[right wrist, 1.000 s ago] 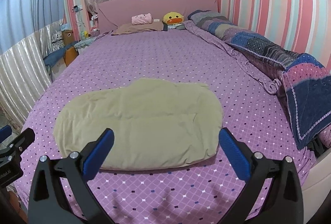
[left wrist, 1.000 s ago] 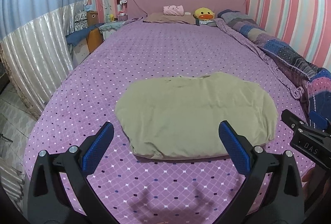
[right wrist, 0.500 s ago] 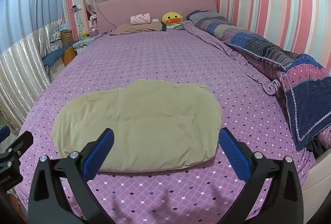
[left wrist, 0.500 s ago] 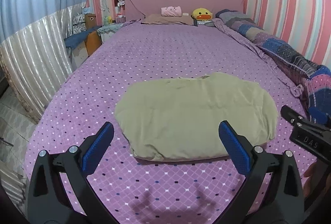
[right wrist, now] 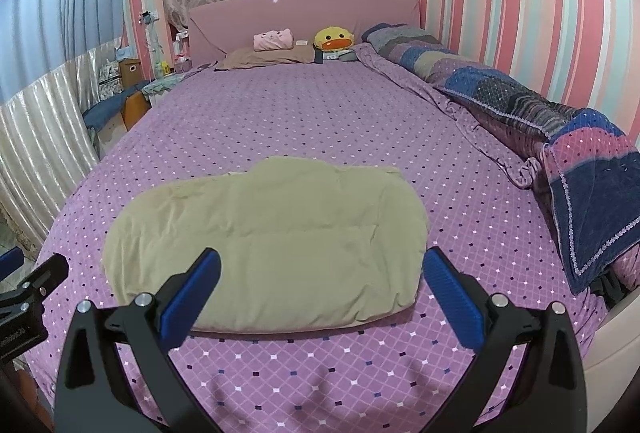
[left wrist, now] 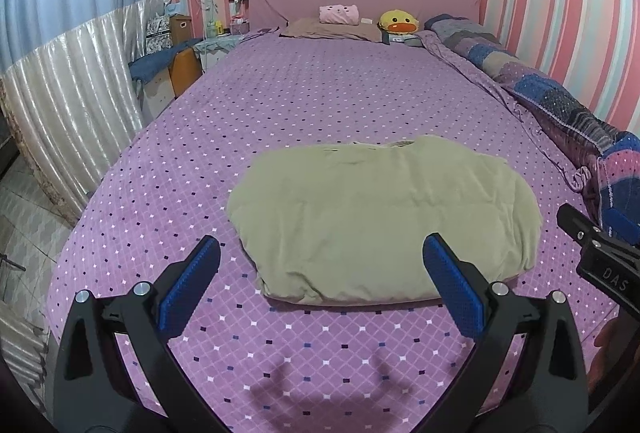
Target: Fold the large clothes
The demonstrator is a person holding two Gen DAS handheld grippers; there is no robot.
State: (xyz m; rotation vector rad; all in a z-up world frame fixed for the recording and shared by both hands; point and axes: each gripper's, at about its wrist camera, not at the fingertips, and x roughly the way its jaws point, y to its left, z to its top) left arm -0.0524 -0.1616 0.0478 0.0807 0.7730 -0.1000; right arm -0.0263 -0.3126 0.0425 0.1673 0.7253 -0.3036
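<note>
Both hand-held grippers (left wrist: 320, 285) agape above garment (left wrist: 384, 217)

Khaki garment (left wrist: 384, 217); purple diamond-dotted bedspread (left wrist: 320, 101); pink-striped wall (right wrist: 500, 13).

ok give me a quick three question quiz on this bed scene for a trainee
1. True or false: the left hand-held gripper is shut on the folded olive-green cloth garment.
2. Which soft toy sits nearer the rolled patchwork quilt at the headboard: A) the yellow duck plush or B) the pink cat-face cushion?
3. Fill in: the garment lies on the purple diamond-patterned ___.

Key:
1. False. Both hand-held grippers, the right too, are open, fingers apart and holding nothing.
2. A
3. bedsheet
</note>
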